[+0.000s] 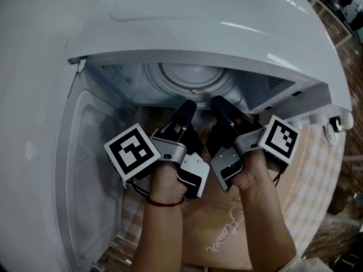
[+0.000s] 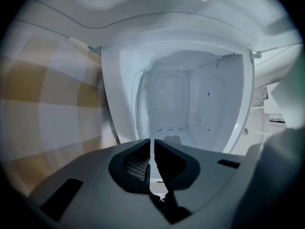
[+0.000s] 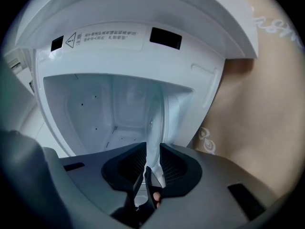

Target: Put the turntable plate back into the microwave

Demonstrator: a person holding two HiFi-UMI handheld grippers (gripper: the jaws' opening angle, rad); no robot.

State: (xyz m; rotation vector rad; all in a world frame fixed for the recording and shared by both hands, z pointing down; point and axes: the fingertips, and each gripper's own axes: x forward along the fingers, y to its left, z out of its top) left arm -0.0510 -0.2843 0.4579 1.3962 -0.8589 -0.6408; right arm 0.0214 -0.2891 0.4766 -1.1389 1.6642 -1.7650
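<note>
The microwave stands with its door swung wide to the left. Both claws reach into the mouth of the cavity side by side. The plate is inside the cavity, its round ribbed glass showing just past the claw tips. I cannot tell whether it rests on the cavity floor.

The left claw is clenched on the plate's near rim. In the left gripper view only a thin pale strip of glass shows between its nearly closed jaws.

The right claw is grasping the same rim just to the right. In the right gripper view the plate stands edge-on between the ribbed pads and runs on into the cavity.

A tan cloth lies under the person's forearms. A red cord circles the left wrist.
</note>
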